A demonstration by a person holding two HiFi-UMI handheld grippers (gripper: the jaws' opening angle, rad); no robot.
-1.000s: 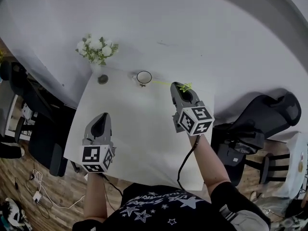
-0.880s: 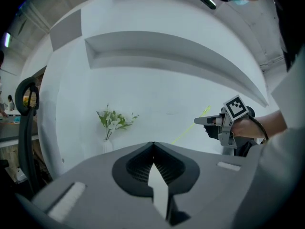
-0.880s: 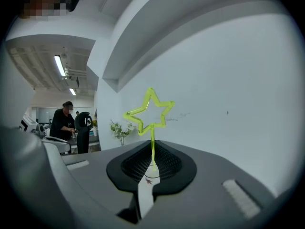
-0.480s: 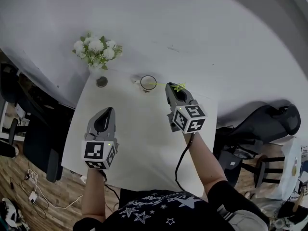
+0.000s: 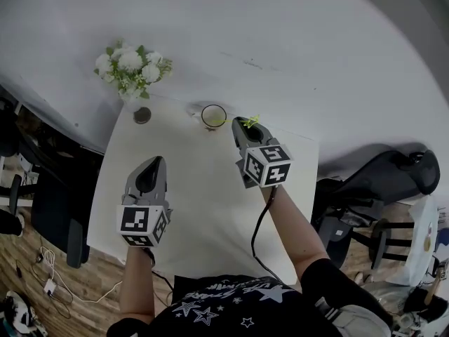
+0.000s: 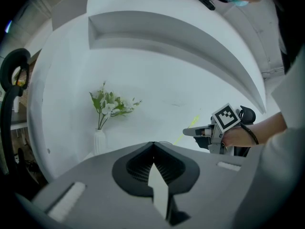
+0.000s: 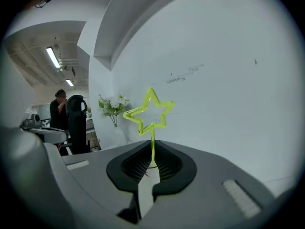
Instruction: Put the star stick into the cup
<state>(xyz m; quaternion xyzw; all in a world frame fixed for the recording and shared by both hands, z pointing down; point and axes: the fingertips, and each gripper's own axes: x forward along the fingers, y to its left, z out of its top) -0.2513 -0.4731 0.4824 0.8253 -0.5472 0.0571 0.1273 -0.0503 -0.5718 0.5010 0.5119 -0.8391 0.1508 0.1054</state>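
Note:
A yellow-green star stick (image 7: 148, 112) stands up between the jaws of my right gripper (image 7: 152, 163), which is shut on its thin stem. In the head view that gripper (image 5: 242, 126) hangs just right of the small round cup (image 5: 213, 116) at the far edge of the white table (image 5: 203, 195), with the star (image 5: 250, 121) at its tip. The stem slants down to the cup, and a yellow streak shows inside the rim. In the left gripper view the stick (image 6: 192, 123) slopes down-left. My left gripper (image 5: 150, 168) hovers shut and empty over the table's near left.
A white vase of white flowers (image 5: 130, 72) stands at the table's far left corner, with a small dark round object (image 5: 142, 115) beside it. A black office chair (image 5: 393, 181) sits right of the table, another dark chair (image 5: 56, 216) left. A white wall runs behind.
My right gripper has carried the star stick leftward, closer to the cup, and the stem now reaches the cup's rim. The left gripper has barely moved.

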